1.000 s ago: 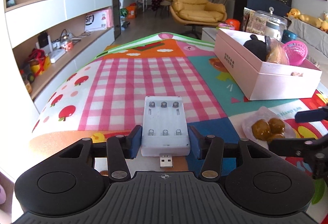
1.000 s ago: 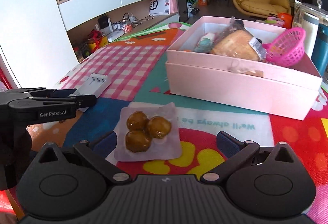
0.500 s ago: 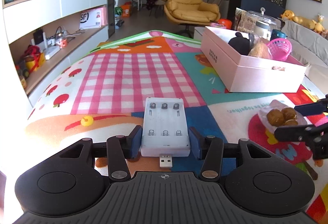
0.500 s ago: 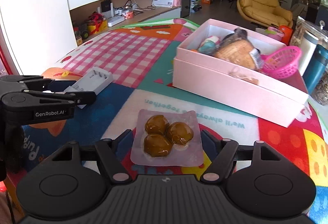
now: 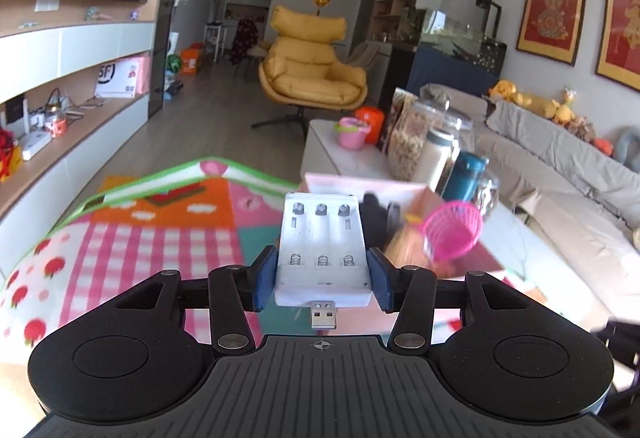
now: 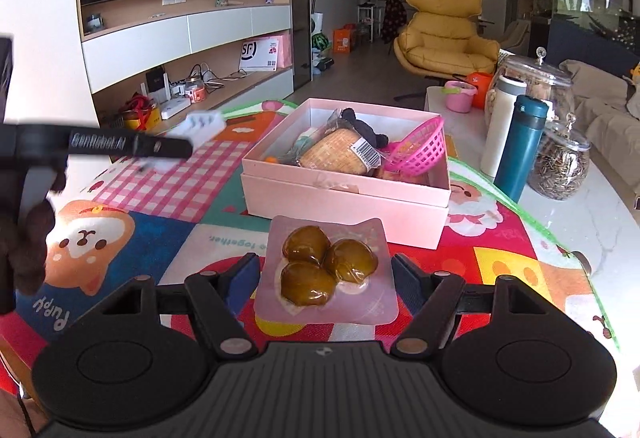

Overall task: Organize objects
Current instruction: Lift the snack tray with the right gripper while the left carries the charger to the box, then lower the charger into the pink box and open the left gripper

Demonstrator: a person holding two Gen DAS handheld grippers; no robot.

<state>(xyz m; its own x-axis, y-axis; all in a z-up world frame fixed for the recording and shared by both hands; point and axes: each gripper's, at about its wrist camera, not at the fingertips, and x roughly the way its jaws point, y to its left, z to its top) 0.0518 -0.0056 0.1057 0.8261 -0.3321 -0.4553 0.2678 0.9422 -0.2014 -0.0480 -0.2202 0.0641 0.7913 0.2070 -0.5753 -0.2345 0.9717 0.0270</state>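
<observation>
My left gripper (image 5: 322, 280) is shut on a white USB battery charger (image 5: 322, 250) and holds it high above the colourful mat, in front of the pink box (image 5: 400, 189). In the right wrist view the charger (image 6: 200, 125) shows blurred to the left of the pink box (image 6: 344, 197). My right gripper (image 6: 324, 274) is shut on a clear packet of brown chestnuts (image 6: 328, 270), lifted just above the mat in front of the box. The box holds a pink basket (image 6: 420, 151), a wrapped bread (image 6: 336, 155) and a dark toy.
A teal flask (image 6: 520, 145), a white bottle (image 6: 500, 117) and glass jars (image 6: 560, 165) stand on the white table right of the mat. A TV shelf runs along the left wall. A yellow armchair (image 6: 444, 37) stands behind.
My left gripper has risen with the charger and swung right toward the box. My right gripper has lifted the chestnut packet slightly and moved closer to the box.
</observation>
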